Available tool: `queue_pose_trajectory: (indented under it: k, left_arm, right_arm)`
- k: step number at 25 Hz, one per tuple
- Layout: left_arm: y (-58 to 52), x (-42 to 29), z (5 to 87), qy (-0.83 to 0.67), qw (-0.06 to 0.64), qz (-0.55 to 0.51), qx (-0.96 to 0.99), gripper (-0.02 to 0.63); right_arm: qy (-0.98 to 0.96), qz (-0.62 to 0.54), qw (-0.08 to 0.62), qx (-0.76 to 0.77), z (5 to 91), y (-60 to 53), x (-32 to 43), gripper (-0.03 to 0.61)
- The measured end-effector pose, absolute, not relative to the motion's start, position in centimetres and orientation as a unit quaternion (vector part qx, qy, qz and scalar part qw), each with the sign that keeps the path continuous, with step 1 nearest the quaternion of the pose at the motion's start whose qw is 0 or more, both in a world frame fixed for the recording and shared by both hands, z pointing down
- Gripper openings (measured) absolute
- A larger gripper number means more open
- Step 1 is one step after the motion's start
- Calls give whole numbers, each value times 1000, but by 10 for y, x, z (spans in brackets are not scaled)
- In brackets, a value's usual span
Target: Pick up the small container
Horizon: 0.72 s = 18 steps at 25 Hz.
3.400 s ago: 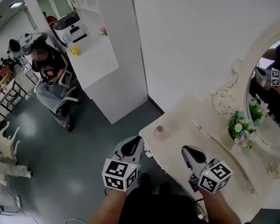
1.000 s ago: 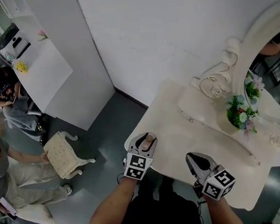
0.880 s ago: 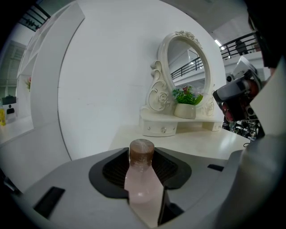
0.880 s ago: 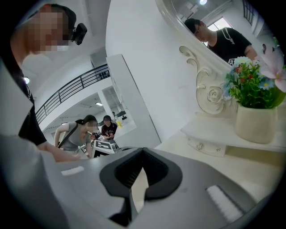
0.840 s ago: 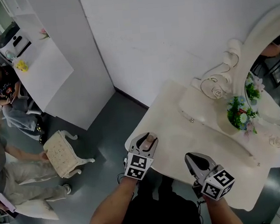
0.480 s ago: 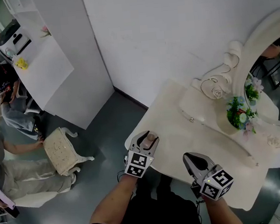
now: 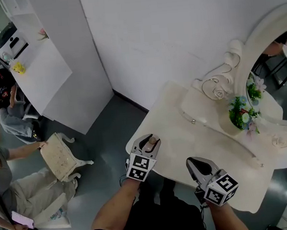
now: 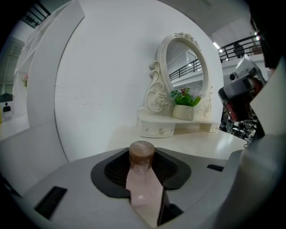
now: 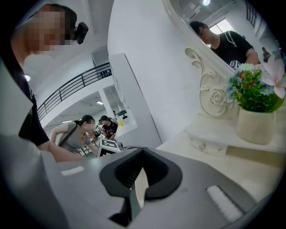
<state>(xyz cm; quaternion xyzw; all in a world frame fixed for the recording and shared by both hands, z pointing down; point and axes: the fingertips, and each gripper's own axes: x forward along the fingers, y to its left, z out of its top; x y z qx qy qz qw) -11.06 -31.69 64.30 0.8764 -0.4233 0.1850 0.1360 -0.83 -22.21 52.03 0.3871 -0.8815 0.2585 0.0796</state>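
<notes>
small container now in left gripper, jaws closing; right gripper barely apart.

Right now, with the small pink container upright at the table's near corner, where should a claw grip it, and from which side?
Grip the pink body just below the brown cap, coming in level from the table's near edge: it is upright and narrow, with nothing beside it. The left claw is closing there, container between its jaws.
</notes>
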Motion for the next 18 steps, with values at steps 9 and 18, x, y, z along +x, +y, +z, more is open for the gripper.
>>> queue_pose_trajectory:
  k: [9,18]
  left_arm:
    - [-312,-106,613,-419,133,170,882,143]
    - [-305,-112,560,-409,109,169,890,143]
  right_arm:
    - [-879,254,75,396,517,-223,-7,11]
    - [-876,233,51,420,491,-231,-9,11]
